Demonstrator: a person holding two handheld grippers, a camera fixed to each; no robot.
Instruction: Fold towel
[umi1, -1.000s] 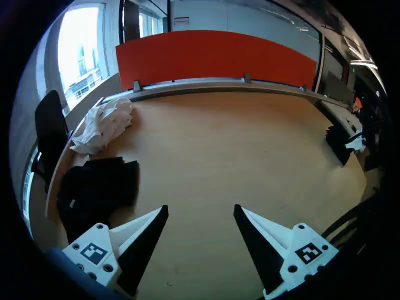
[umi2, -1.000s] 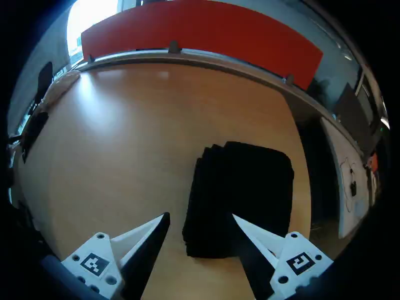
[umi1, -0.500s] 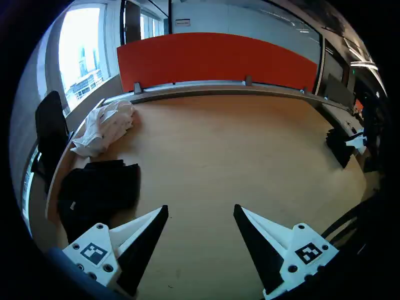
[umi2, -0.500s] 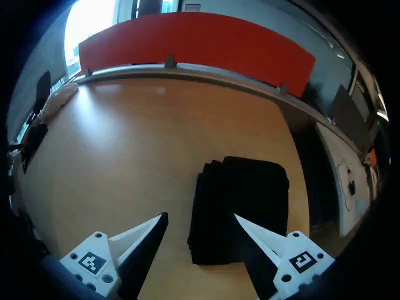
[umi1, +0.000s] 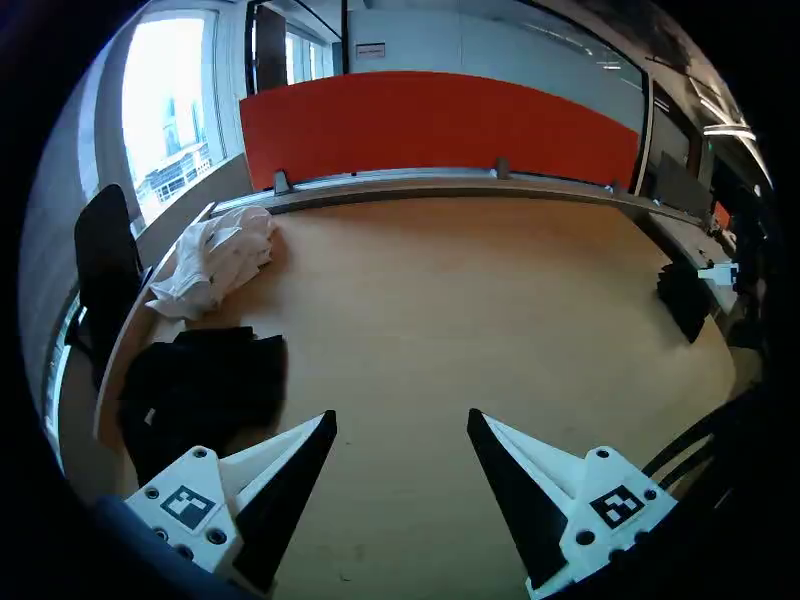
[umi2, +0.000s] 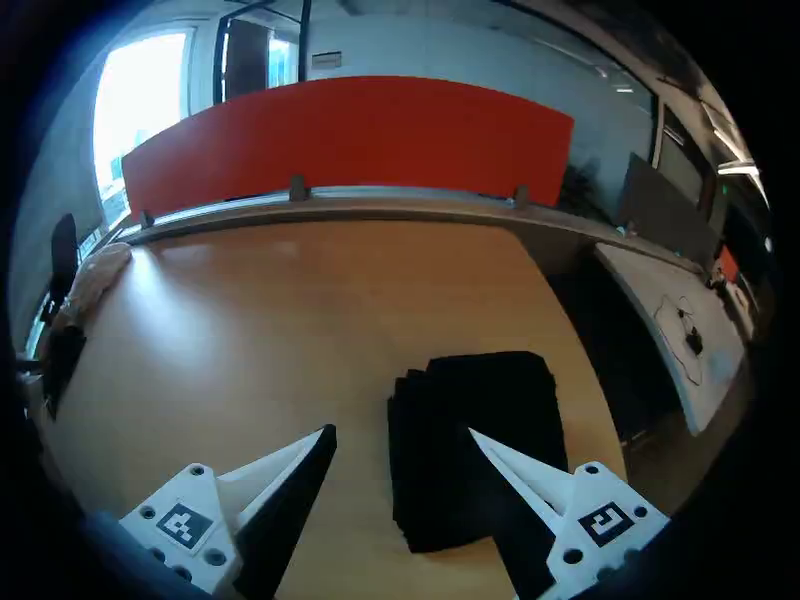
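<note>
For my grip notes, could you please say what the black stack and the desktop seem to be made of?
Black stack: soft matte cloth, probably towelling; layered folded edges show along its left side. Desktop: smooth wood-look surface, possibly laminate or veneer; even light tan with a soft glare patch.

The folded towel (umi2: 478, 440), black, lies flat in a layered rectangle on the counter (umi2: 250, 330). A crumpled black towel (umi1: 205, 385) and a white towel (umi1: 222, 257) lie near each other at its edge.
</note>
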